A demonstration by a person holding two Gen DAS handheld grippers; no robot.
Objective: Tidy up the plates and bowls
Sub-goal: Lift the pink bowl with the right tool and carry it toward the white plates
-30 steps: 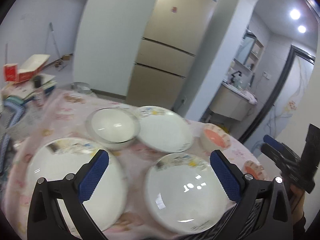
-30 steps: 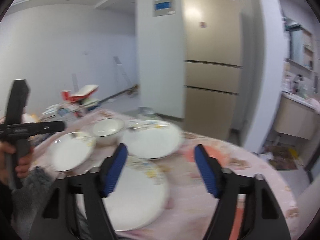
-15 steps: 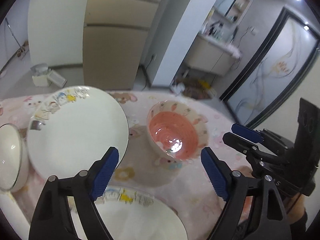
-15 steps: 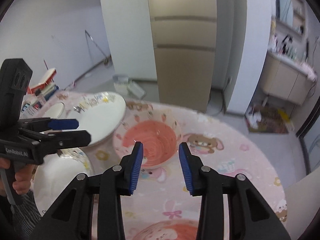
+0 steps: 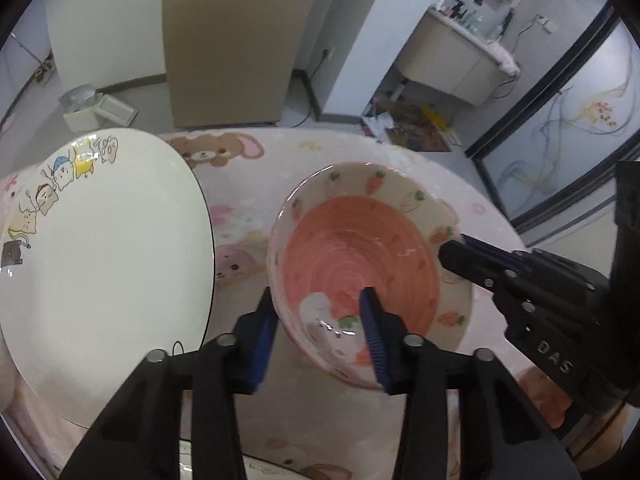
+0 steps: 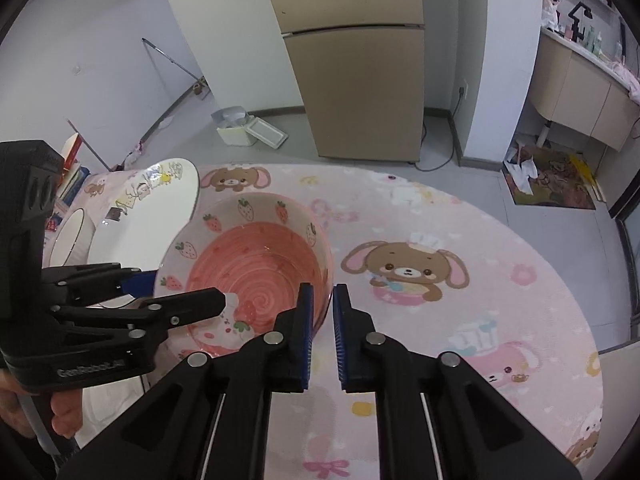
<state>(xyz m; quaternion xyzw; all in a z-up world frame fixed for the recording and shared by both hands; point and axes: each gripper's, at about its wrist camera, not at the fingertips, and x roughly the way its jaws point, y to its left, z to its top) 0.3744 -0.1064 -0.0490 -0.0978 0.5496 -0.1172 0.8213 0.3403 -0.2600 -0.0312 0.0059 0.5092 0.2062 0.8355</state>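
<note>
Both sets of jaws have just been closing, each around the rim of the same pink bowl (image 5: 360, 264). Left gripper (image 5: 320, 324): one finger is seen outside the near wall, the other inside the basin, jaws narrowed around the wall — whether the pads are pressing yet cannot be told. Right gripper (image 6: 320, 320): jaws drawn to a narrow slit with the bowl's right rim between them; a grip on the rim is judged from that, though the contact itself is hidden by the inner finger.

Pink bowl is located on the pink cartoon tablecloth (image 6: 440, 240), just beside the large white plate (image 5: 104, 260), apparently not touching it. It is seen slightly tipped in the left wrist view — possibly lens effect, possibly first lift.

Progress, as judged: early. Nothing is stacked yet. White plate lies flat by itself; a white bowl (image 6: 72, 236) with a dark rim line sits beyond it, and a second white plate edge (image 5: 224, 468) shows at the bottom of the left wrist view. Sorting plates with plates and bowls with bowls is all still to be done.

Contents: pink bowl is empty — only printed strawberries, carrots and a rabbit inside. White plate is empty too.
</note>
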